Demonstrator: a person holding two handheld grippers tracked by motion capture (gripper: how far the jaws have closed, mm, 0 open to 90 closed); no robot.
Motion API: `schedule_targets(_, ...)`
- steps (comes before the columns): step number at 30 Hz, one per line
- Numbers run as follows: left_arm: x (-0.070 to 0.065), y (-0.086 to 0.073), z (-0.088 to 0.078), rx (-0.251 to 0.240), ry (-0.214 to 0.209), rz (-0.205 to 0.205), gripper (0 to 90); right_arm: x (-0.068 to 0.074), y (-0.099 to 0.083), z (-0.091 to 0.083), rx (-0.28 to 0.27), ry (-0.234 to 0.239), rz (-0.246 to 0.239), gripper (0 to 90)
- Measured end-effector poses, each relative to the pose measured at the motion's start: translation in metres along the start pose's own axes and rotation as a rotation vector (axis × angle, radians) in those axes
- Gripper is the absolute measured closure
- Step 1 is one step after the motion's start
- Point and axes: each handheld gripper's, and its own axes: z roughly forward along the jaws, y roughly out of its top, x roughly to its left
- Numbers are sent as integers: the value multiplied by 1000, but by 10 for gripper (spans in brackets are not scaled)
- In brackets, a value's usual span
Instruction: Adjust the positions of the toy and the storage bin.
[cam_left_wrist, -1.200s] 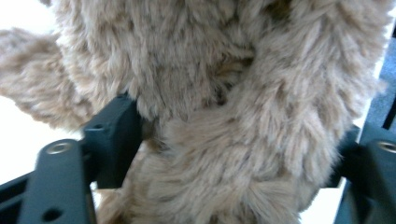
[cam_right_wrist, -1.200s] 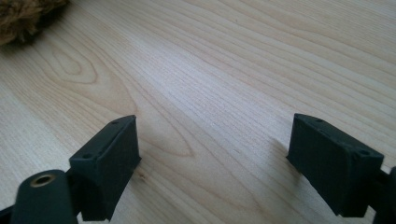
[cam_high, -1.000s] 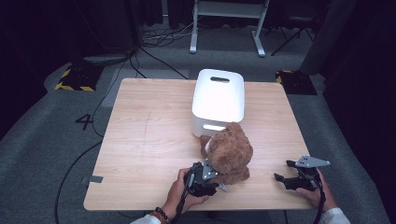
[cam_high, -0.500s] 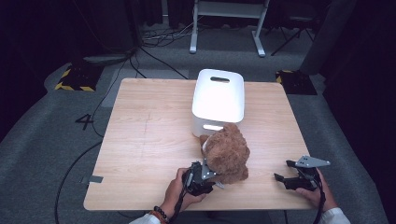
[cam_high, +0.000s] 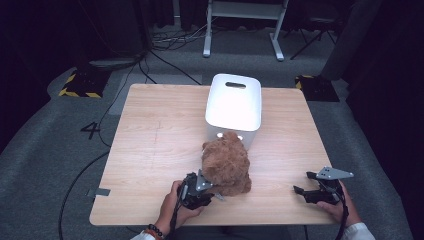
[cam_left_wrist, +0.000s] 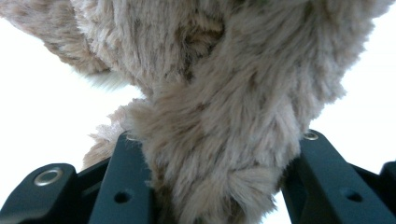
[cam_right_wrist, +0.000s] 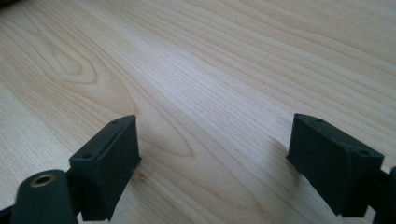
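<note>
Fur is bulging between the left gripper (cam_left_wrist: 212, 186), whose jaws have just been closing and are now pinching the plush toy (cam_high: 226, 162), probably for a lift. The toy is sitting just in front of the white bin (cam_high: 234, 102), leaning closer to it than a second ago. The right gripper (cam_high: 304, 192) is resting wide open, well to the toy's right.
</note>
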Motion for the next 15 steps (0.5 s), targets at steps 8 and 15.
schedule_targets(8,30,-21,-16,-18,39,-70,598,0,0,0,0,0,0,161)
schedule_targets(15,53,-34,-26,-24,67,-108,597,0,0,0,0,0,-1,161)
